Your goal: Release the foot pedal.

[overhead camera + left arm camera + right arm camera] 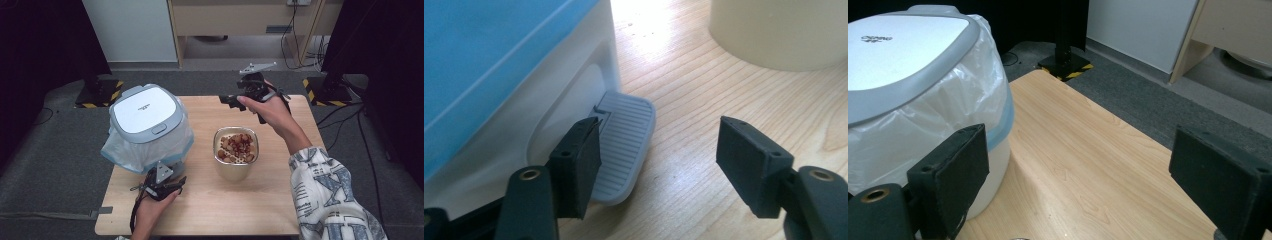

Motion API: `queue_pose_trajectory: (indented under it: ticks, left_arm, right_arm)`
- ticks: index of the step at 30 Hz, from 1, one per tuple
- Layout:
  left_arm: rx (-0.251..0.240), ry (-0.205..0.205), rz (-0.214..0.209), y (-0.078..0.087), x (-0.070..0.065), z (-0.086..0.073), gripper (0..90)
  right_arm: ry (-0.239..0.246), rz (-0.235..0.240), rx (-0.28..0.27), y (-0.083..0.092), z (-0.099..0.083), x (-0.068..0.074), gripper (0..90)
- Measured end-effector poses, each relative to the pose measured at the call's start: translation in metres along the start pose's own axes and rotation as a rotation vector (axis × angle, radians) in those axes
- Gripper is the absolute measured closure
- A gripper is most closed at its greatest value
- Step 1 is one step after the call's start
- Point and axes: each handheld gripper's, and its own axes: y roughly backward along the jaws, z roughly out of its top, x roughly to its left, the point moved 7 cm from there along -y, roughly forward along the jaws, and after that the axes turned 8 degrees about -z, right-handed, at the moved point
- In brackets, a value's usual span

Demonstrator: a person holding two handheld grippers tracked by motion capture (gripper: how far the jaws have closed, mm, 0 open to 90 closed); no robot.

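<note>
- Holding my left gripper [172,186] at the lower left of the high view, jaws spread wide and gripping nothing.
- In the left gripper view, the bin's grey pedal [624,145] lies just by the left jaw, on the table [704,100].
- The lidded bin [147,127] stands left of centre, the bowl of nuts [236,152] mid-frame.
- My right gripper [230,100] hovers upper centre, jaws apart and empty.

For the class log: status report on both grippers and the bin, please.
Left gripper open at grey ribbed foot pedal. Right gripper open, empty. White lidded pedal bin closed. Bowl of nuts alongside.
</note>
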Motion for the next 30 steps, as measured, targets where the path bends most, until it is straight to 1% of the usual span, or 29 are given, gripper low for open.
queue_pose_trajectory:
  ticks: [10, 14, 19, 30]
  left_arm:
    - [-0.008, -0.001, -0.024, -0.001, -0.003, 0.001, 29.4]
    - [-0.008, -0.003, -0.026, 0.000, -0.002, 0.001, 28.7]
    - [-0.013, 0.006, -0.032, -0.001, -0.003, 0.001, 28.2]
    - [-0.020, 0.003, -0.054, -0.001, -0.004, 0.002, 26.8]
  right_arm:
    - [-0.020, -0.049, -0.004, 0.010, -0.008, -0.017, 8.3]
    - [-0.025, -0.070, -0.010, 0.014, -0.010, -0.024, 8.1]
    - [-0.038, -0.089, -0.009, 0.019, -0.014, -0.033, 8.2]
    - [-0.069, -0.122, -0.012, 0.031, -0.023, -0.049, 7.9]
